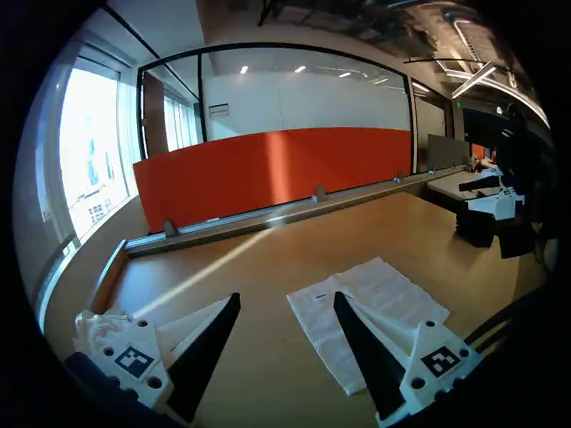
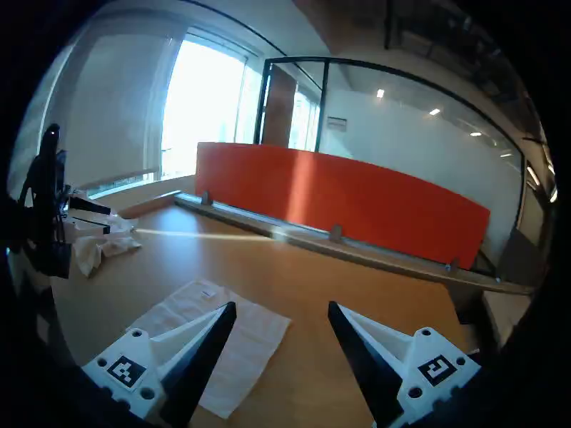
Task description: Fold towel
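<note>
Two hand-held grippers above a wooden table, with a towel laid out on it. The left gripper has its fingers spread wide with nothing between them; bare tabletop shows in the gap. The white towel lies flat on the table just beyond and partly behind this gripper's right-hand finger, spread as a rectangle with faint crease lines and a small tag near its far edge. A crumpled white cloth lies at the lower left, beside the other finger. In the right gripper view, the right gripper is likewise wide open and holds nothing; the same towel lies flat beneath and beside its left-hand finger, while the left gripper appears far off at the left edge, close to the crumpled cloth. An orange partition stands along the far edge of the table, backed by glass walls, and a bright window lights the left side of the room.
</note>
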Action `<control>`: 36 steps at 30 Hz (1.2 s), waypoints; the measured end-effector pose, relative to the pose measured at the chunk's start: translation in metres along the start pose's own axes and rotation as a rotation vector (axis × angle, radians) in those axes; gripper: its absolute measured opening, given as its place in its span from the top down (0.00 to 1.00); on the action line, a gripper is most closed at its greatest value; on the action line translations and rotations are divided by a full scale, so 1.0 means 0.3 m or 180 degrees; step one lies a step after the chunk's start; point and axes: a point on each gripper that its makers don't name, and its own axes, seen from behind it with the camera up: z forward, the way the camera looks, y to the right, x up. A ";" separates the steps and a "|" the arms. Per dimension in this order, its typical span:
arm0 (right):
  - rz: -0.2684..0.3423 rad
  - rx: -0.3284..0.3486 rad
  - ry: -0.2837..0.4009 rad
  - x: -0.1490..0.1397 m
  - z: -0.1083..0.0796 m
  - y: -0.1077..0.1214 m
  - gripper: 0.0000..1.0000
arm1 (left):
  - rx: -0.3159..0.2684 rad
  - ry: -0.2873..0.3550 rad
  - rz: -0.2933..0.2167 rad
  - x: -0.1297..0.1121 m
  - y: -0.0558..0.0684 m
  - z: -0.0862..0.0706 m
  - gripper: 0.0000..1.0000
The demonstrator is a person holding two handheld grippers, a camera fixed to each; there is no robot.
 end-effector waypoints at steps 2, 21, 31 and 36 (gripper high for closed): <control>-0.0026 0.0045 -0.0033 -0.011 -0.001 -0.017 0.00 | -0.0028 -0.0037 0.0007 -0.017 0.012 0.003 0.03; -0.0152 0.0219 -0.0449 -0.266 0.020 -0.101 0.00 | -0.0297 -0.0532 0.0156 -0.314 0.148 0.043 0.03; -0.0206 0.0349 -0.0714 -0.439 0.045 -0.159 0.00 | -0.0466 -0.0841 0.0223 -0.488 0.212 0.064 0.03; -0.0220 0.0411 -0.0849 -0.518 0.056 -0.185 0.00 | -0.0549 -0.0986 0.0224 -0.557 0.244 0.079 0.03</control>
